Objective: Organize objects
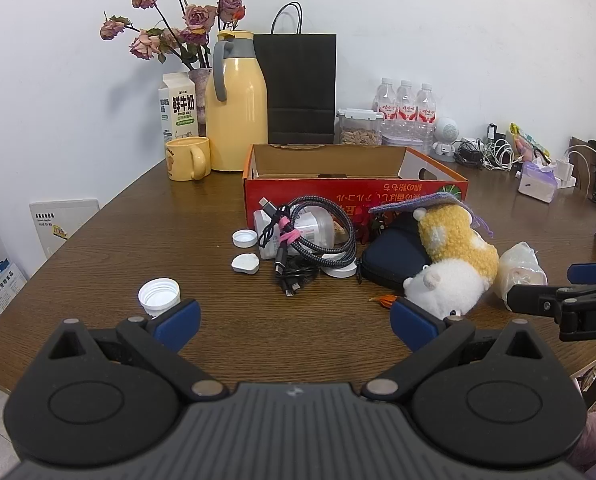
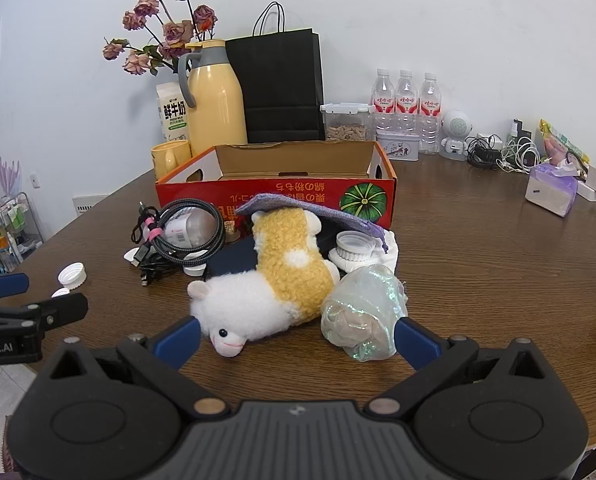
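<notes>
Nothing looks sorted yet: the red box [image 2: 276, 192] appears empty, while the plush toy [image 2: 266, 292], cable coil [image 1: 310, 232] and caps lie before it mid-table [image 1: 158, 220]. Left tongs [image 1: 294, 320] and right tongs [image 2: 296, 338] gape wide, empty.

A dark wooden table [image 1: 158, 240] fills the middle of the frame. At centre on it sit a red cardboard box [image 1: 338, 194], coiled cables [image 1: 314, 236], a plush alpaca [image 2: 274, 280] and white caps [image 1: 159, 294]. Along its far edge, upper left, stand a yellow jug [image 1: 236, 112], mug [image 1: 188, 158] and milk carton [image 1: 178, 108].

Table [image 2: 478, 240]: wood-grain, slight sheen. Plush toy [image 2: 282, 276]: fuzzy cloth. Box [image 2: 274, 192]: printed cardboard. Flask [image 1: 236, 112]: glossy. Cable [image 1: 330, 240]: braided.
</notes>
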Demonstrator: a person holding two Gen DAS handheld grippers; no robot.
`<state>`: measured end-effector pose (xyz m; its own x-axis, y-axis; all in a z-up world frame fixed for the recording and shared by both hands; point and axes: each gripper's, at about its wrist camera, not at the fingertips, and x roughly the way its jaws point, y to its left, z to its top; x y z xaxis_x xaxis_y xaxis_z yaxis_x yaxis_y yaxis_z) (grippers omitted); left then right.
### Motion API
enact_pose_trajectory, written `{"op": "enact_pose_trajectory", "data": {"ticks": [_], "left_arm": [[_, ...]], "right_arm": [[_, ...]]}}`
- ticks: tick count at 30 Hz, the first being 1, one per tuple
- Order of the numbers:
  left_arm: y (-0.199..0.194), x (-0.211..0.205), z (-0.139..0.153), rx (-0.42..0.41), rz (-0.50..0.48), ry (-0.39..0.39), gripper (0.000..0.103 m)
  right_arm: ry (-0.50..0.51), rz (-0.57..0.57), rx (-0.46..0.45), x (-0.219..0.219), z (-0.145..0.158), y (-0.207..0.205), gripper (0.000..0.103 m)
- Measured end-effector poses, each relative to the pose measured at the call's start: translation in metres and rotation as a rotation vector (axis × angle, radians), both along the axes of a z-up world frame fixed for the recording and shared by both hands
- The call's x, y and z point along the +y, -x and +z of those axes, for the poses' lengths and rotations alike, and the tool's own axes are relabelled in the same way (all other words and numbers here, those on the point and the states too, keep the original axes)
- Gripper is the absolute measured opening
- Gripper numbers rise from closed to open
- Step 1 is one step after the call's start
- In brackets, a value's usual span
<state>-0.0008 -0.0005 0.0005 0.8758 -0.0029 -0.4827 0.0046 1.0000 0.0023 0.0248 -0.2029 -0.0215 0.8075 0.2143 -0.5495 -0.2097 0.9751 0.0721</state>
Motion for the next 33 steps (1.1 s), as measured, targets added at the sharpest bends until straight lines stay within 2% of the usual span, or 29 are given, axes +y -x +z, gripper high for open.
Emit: {"op": "enact_pose_trajectory", "data": {"ticks": [33], "left_arm": [[0.0003,0.0000,0.0001,-0.002,-0.001,0.001,0.103]], "right_arm": [[-0.001,0.000,-0.002,-0.0002,0.0023,0.0011,0.103]]}}
